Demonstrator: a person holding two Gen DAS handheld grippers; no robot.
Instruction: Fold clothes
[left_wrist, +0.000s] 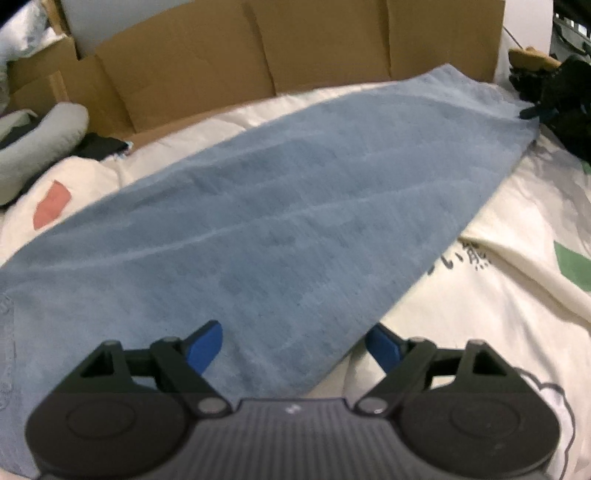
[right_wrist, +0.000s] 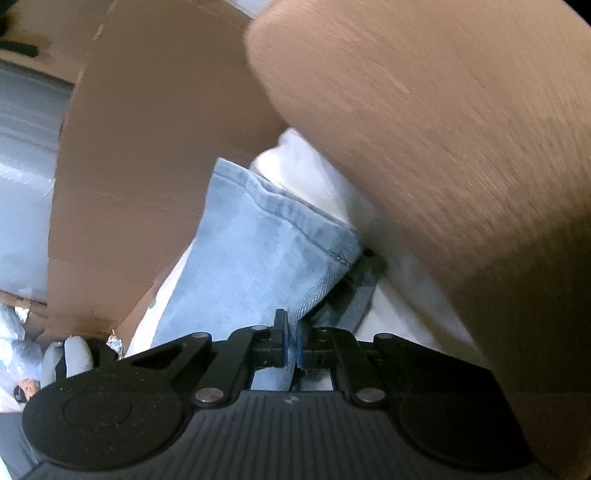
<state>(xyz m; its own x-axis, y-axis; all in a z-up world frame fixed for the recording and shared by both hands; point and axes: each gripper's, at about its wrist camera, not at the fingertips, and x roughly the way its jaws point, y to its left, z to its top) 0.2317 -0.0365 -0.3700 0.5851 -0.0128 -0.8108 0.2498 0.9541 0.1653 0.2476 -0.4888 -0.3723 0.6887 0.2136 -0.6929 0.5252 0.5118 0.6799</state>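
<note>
Denim in a pale washed blue fills the left wrist view: the jeans (left_wrist: 280, 206) lie flat along a cream bedspread (left_wrist: 509, 280) printed with coloured patches and dark lettering, one leg running from the lower left up towards the far right. At the far left a grey cushion (left_wrist: 40, 144) rests by the bed's edge, and behind the jeans a wall of brown cardboard (left_wrist: 258, 55) stands upright. The left gripper (left_wrist: 295, 345) hangs over the near edge of the denim with its blue fingers (left_wrist: 205, 345) spread wide; one tip sits above the cloth, the other above the bedspread just beside it, and nothing is pinched between them. A dark bundle lies at the far right end of the leg, too blurred to identify.

In the right wrist view, cardboard panels (right_wrist: 424, 147) crowd the left and right sides, with the white bedspread showing between them. The hemmed cuff (right_wrist: 280, 225) of the jeans rises in the middle. The right gripper (right_wrist: 291, 347) is clenched, its blue pads pressed together on a fold of that denim.
</note>
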